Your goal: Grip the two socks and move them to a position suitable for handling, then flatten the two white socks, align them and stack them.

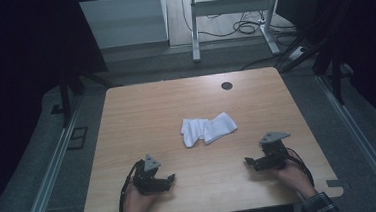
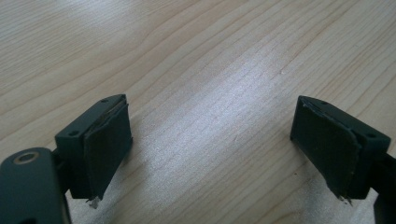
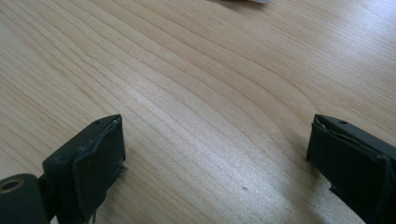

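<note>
From the high view, a white cloth (image 1: 207,129) lies crumpled near the middle of the wooden desk (image 1: 127,120), in two lobes side by side, soft folds showing. Its long axis runs across the desk, tilted a touch, the right end pointing toward the far right. A dark round hole (image 1: 227,85) sits in the desktop near the far edge. The left tongs (image 1: 170,178) rest low at the near left, held in the left hand (image 1: 135,202); the right tongs (image 1: 248,161) sit at the near right in the right hand (image 1: 293,176), a plaid cuff (image 1: 321,206) at the wrist. Both are well apart from the cloth.

Over to the left gripper view: left tongs (image 2: 210,140) released, jaws spread wide, bare wood grain between them, worn pads (image 2: 109,144) fraying at the edges.

Right gripper view: right tongs (image 3: 215,158) also released, jaws wide over bare desk, and a sliver of white at the top edge, too small to identify.
</note>
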